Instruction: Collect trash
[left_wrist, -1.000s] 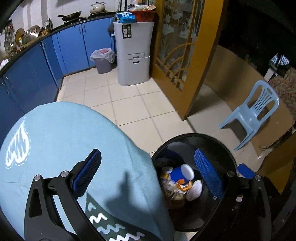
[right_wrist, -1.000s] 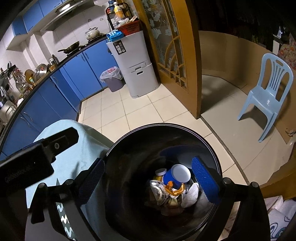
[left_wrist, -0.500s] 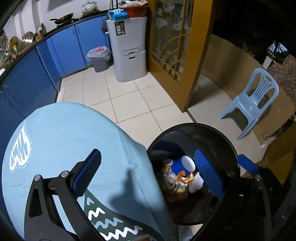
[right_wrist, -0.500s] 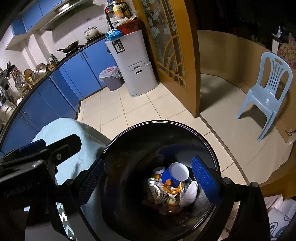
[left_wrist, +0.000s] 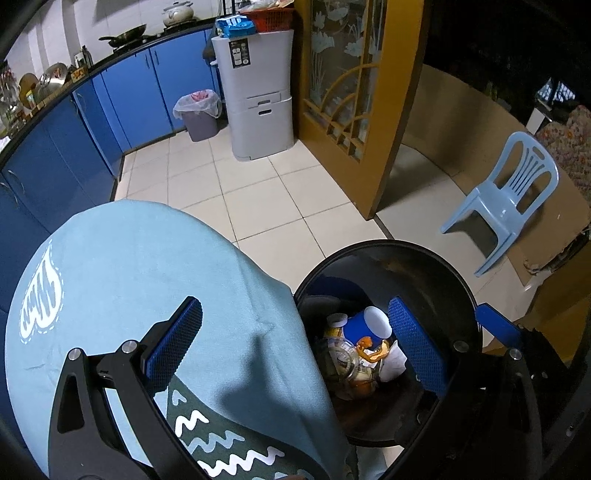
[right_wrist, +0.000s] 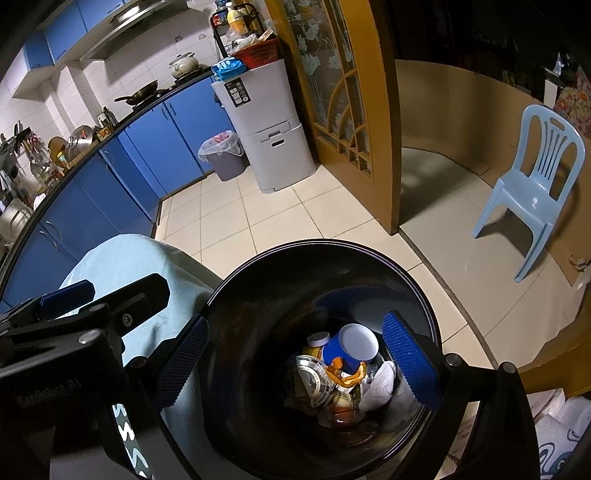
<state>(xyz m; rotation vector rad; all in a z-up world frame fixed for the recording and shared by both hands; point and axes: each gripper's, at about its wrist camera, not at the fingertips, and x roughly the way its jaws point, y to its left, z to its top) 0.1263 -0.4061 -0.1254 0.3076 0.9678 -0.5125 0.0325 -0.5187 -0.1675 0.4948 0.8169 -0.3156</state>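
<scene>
A round black bin (right_wrist: 321, 245) stands on the floor beside a table under a light blue cloth (left_wrist: 129, 277). At its bottom lie a blue paper cup (right_wrist: 347, 350), orange peel (right_wrist: 349, 374), crumpled white paper (right_wrist: 380, 384) and a glass jar (right_wrist: 314, 380). My right gripper (right_wrist: 295, 363) hovers open over the bin's mouth with nothing between its fingers. My left gripper (left_wrist: 295, 347) is open too, one finger over the cloth and the other over the bin (left_wrist: 424, 277). The cup (left_wrist: 362, 326) shows between its fingers. In the right wrist view the left gripper (right_wrist: 107, 295) sits at the left, above the cloth.
Blue kitchen cupboards (left_wrist: 55, 158) curve along the left. A grey lined waste bin (left_wrist: 199, 118) and a grey drawer unit (left_wrist: 258, 92) stand at the back. A wooden glazed door (left_wrist: 351, 92) and a light blue plastic chair (left_wrist: 509, 199) are to the right on the tiled floor.
Both views drifted slightly; the left gripper has edged forward beside the bin. Both grippers stay open and the trash in the bin has not moved.
</scene>
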